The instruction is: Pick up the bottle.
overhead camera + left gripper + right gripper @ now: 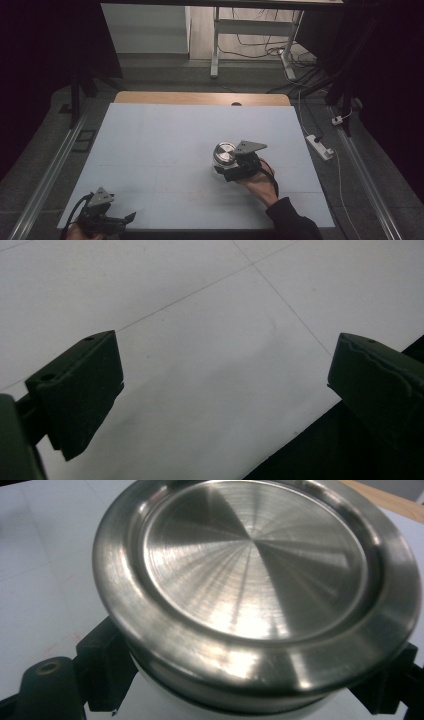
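A round jar with a brushed steel lid (pixel 224 152) stands right of the middle of the white table (pixel 165 135). My right gripper (pixel 227 162) is shut on the jar from the near side. In the right gripper view the steel lid (pixel 255 570) looms close, and the black fingers (pixel 102 665) press on the jar's white body (pixel 165 700) just under the lid's rim, with the right gripper (pixel 250 690) clamped on both sides. My left gripper (pixel 122 222) rests at the near left corner, open. Its jaws stand wide apart, and the left gripper (pixel 225 390) has bare table (pixel 200 315) between them.
A wooden strip (pixel 200 98) runs along the table's far edge. A power strip (pixel 320 146) and cables lie on the floor at the right. Another desk's white legs (pixel 216 45) stand behind. The table's near edge (pixel 300 440) crosses under the left gripper's jaws.
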`<state>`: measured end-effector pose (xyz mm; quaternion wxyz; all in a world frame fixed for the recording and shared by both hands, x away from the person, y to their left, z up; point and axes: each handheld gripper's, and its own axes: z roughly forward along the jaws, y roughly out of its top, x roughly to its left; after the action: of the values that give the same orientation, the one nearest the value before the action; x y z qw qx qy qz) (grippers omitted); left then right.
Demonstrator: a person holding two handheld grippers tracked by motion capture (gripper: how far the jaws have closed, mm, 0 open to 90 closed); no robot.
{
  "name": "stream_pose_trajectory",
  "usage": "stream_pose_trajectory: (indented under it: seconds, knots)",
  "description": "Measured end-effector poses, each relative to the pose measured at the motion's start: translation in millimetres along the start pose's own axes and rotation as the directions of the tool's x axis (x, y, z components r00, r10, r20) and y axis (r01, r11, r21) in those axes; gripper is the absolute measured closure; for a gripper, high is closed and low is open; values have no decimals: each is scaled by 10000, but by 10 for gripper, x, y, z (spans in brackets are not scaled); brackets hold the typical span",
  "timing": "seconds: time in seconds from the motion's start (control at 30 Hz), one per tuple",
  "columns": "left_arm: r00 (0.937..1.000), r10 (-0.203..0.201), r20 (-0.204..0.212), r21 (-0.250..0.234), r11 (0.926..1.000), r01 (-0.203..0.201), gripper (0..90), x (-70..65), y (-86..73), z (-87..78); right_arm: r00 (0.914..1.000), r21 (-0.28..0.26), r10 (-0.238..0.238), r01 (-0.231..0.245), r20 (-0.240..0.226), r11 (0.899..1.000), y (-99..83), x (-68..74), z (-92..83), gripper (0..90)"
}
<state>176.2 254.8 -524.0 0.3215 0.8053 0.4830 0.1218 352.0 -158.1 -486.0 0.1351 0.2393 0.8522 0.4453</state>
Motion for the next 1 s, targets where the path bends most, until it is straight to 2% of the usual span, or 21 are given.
stream_pose_trajectory:
  seconds: [0.3,0.57,0.73,1.0]
  knots:
    - [10000,-6,20,-19,10000,6,25,2,-3,-4,9968,-39,-666,665,-432,9978,66,197,6,146]
    - [10000,-17,53,-24,10000,17,25,5,-4,-4,9923,-190,-812,798,-933,9966,121,384,9,146]
    - [10000,-20,61,-31,10000,20,24,4,-6,-6,9872,-267,-1033,1008,-1217,9946,145,505,30,146]
    - [10000,0,64,-31,10000,0,24,4,-5,-6,9791,-352,-1112,1067,-1703,9937,165,677,61,146]
